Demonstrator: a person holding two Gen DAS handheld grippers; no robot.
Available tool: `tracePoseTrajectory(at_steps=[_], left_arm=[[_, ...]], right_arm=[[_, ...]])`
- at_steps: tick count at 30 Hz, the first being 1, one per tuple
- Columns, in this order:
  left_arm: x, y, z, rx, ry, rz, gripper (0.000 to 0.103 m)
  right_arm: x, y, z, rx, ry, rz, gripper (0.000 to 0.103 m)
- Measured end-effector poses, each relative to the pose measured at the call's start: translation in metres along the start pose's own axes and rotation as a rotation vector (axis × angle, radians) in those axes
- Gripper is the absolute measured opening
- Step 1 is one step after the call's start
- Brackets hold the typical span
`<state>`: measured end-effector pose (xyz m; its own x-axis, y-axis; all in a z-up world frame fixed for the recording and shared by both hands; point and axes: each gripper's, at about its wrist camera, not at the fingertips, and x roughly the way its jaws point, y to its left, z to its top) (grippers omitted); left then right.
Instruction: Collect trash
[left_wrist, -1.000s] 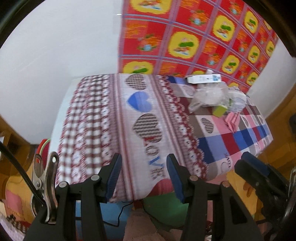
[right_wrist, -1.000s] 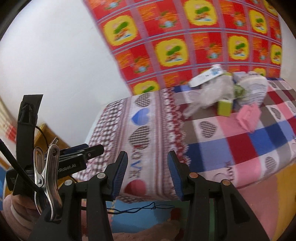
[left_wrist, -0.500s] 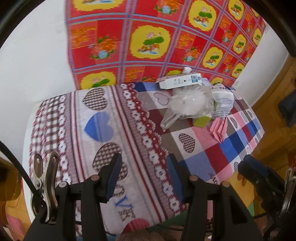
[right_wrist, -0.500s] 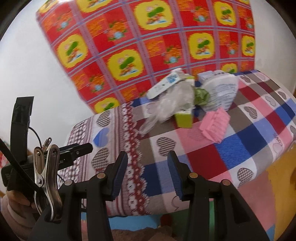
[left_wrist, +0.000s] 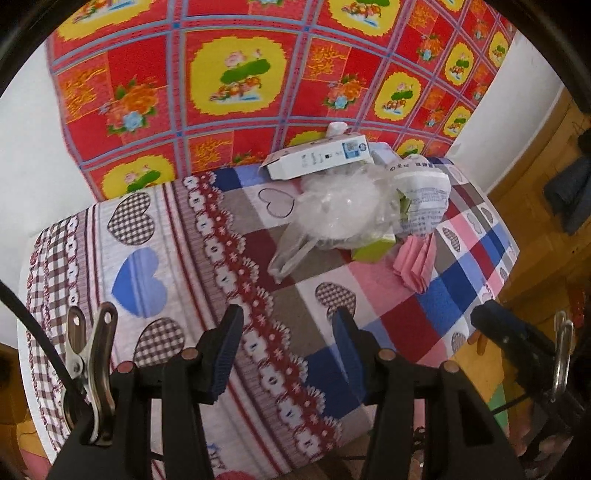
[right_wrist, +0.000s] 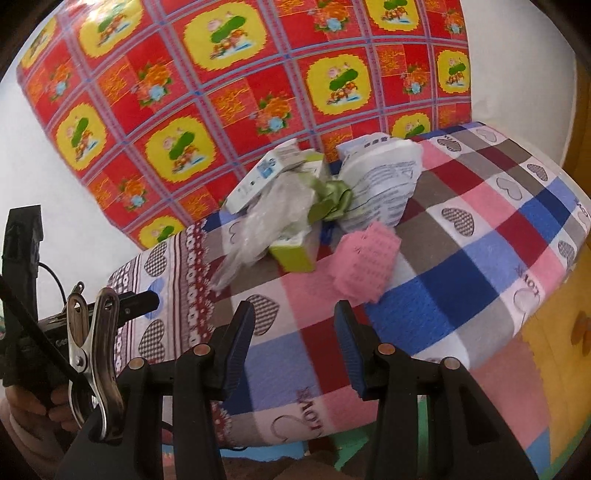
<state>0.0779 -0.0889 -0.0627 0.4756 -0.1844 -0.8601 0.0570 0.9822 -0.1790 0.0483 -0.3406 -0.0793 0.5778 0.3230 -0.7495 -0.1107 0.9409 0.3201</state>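
At the far edge of the desk (left_wrist: 184, 236), trash is lying heaped.
I am holding the left gripper (left_wrist: 286, 332) and right gripper (right_wrist: 293, 328) with jaws part-open and empty, facing the crumpled clear plastic bag (left_wrist: 332, 210), white carton (left_wrist: 317, 157) and pink sponge (right_wrist: 365, 264).

Crinkled clear plastic bag (left_wrist: 332, 214), matt woven tablecloth (left_wrist: 207, 266), pink textured paper (right_wrist: 365, 264)

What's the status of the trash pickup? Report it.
Done: nothing visibly collected. The white box, clear plastic bag, green carton, pink paper and printed wrapper all lie on the patterned tablecloth. In hand: nothing; the left claw and right claw are open and empty, short of the pile. Left: every piece.
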Motion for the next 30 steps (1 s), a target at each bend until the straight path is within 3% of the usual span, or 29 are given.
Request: tracePoseTrajectory(at_steps=[10, 21, 30], left_arm=[[0.029, -0.023, 0.049, -0.112, -0.022, 0.043, 0.053], [0.065, -0.006, 0.114, -0.255, -0.081, 0.097, 0.053], [0.111, 0.015, 0.15, -0.331, -0.057, 0.104, 0.057]], right_arm=[[0.029, -0.042, 0.061, -0.051, 0.013, 0.096, 0.046], [0.084, -0.034, 0.119, -0.121, 0.058, 0.197, 0.046], [0.132, -0.02, 0.163, -0.111, 0.108, 0.254, 0.046]])
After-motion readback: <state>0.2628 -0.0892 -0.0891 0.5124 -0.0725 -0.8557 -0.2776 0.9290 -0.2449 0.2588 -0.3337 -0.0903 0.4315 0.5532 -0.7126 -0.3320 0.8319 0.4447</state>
